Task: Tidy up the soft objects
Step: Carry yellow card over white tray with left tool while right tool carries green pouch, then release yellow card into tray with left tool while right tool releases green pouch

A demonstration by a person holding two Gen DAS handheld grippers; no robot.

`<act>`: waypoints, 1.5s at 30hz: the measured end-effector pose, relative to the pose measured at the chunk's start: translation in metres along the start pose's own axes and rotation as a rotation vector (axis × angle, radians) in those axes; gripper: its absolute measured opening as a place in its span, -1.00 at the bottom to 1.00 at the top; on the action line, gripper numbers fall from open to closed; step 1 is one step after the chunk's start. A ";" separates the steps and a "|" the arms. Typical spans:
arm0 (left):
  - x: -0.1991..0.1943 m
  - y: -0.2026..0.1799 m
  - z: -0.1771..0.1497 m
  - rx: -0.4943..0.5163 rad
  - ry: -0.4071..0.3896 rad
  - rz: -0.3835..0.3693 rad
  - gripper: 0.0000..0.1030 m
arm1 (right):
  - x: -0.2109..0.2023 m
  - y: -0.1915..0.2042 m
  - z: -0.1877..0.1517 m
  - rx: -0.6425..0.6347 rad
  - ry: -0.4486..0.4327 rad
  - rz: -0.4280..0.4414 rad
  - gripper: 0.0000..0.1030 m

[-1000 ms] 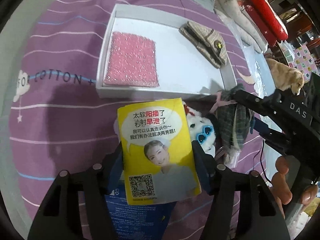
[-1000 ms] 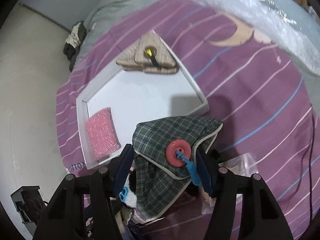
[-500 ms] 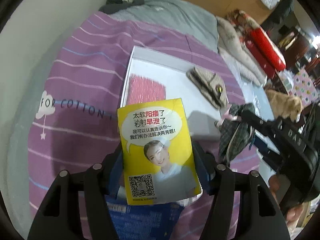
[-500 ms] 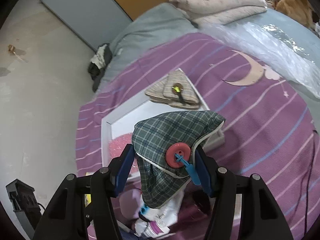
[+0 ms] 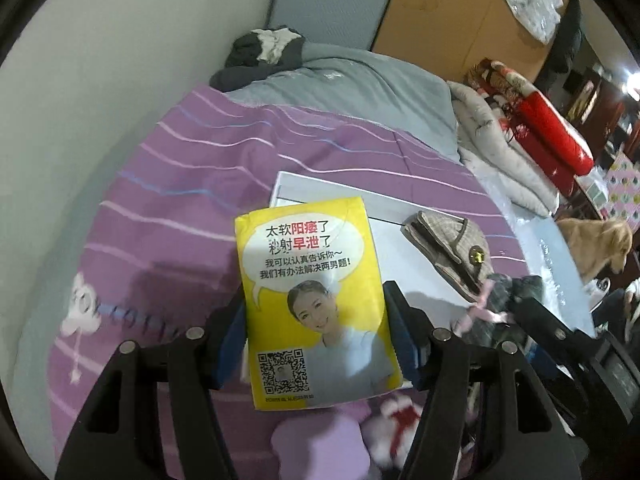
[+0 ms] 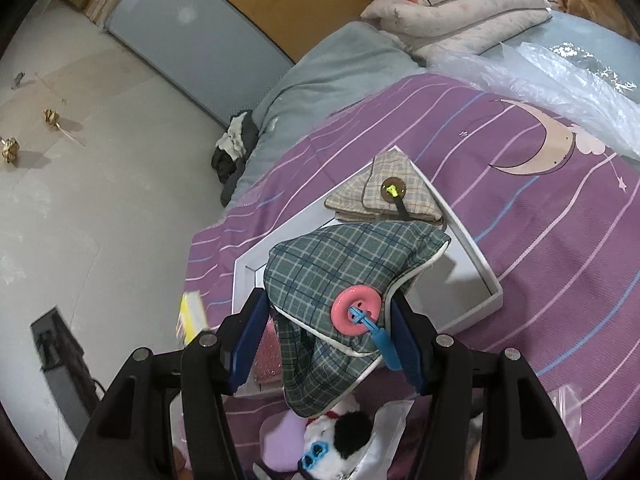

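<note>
My left gripper point(image 5: 314, 344) is shut on a yellow tissue pack point(image 5: 314, 300) and holds it up over the purple striped bedspread, in front of the white tray point(image 5: 416, 268). My right gripper point(image 6: 324, 340) is shut on a green plaid pouch point(image 6: 340, 276) with a pink button, held above the tray point(image 6: 476, 276). A beige plaid pouch point(image 6: 384, 196) lies in the tray's far corner and shows in the left wrist view point(image 5: 450, 252). A pink sparkly pad point(image 6: 266, 356) lies in the tray, mostly hidden behind my right gripper.
A white plush toy with blue glasses point(image 6: 340, 436) and a purple foam piece point(image 5: 316, 440) lie on the bedspread point(image 5: 168, 200) below the grippers. Folded blankets point(image 6: 452, 4), a grey quilt point(image 5: 348, 76) and clear plastic point(image 6: 560, 84) lie beyond. A dog point(image 5: 596, 244) stands at the right.
Both grippers have risen with their loads; the tray and bed look smaller and farther below. The plaid pouch now hangs over the tray's middle.
</note>
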State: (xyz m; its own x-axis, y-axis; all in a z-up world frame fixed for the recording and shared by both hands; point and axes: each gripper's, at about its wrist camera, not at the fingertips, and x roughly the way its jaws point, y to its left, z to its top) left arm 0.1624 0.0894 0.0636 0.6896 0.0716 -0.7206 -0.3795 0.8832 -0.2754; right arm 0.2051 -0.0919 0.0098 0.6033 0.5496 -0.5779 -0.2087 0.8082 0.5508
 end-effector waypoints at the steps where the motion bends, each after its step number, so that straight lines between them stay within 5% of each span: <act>1: 0.006 -0.001 0.001 0.004 0.010 0.000 0.24 | 0.001 -0.002 0.001 -0.002 -0.005 -0.005 0.16; 8: 0.049 -0.004 -0.008 0.073 0.158 0.115 0.23 | 0.007 -0.013 0.003 0.016 -0.005 -0.035 0.16; 13: 0.053 -0.010 -0.013 0.094 0.131 0.147 0.32 | 0.007 -0.021 0.004 0.045 -0.017 -0.032 0.15; 20: 0.028 0.010 -0.011 -0.055 0.112 -0.115 0.52 | 0.009 -0.021 0.002 0.046 -0.028 -0.032 0.16; 28: -0.003 0.014 -0.009 -0.082 -0.025 -0.118 0.49 | 0.009 -0.022 0.001 0.057 -0.049 -0.066 0.16; 30: 0.001 0.015 -0.008 -0.092 -0.010 -0.146 0.28 | 0.010 -0.019 0.001 0.053 -0.056 -0.079 0.16; 34: 0.009 0.025 -0.009 -0.128 0.021 -0.106 -0.09 | 0.022 -0.005 0.005 -0.006 -0.057 -0.198 0.16; 42: -0.004 0.038 -0.010 -0.106 -0.032 0.050 -0.10 | 0.088 0.034 0.003 -0.258 0.069 -0.528 0.09; 45: -0.006 0.043 -0.009 -0.108 -0.038 0.070 -0.10 | 0.104 0.034 -0.003 -0.274 0.126 -0.554 0.03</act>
State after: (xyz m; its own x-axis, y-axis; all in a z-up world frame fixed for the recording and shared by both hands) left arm 0.1362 0.1227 0.0502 0.6815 0.1507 -0.7161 -0.4903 0.8205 -0.2939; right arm 0.2586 -0.0067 -0.0330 0.5866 0.0406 -0.8089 -0.0906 0.9958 -0.0157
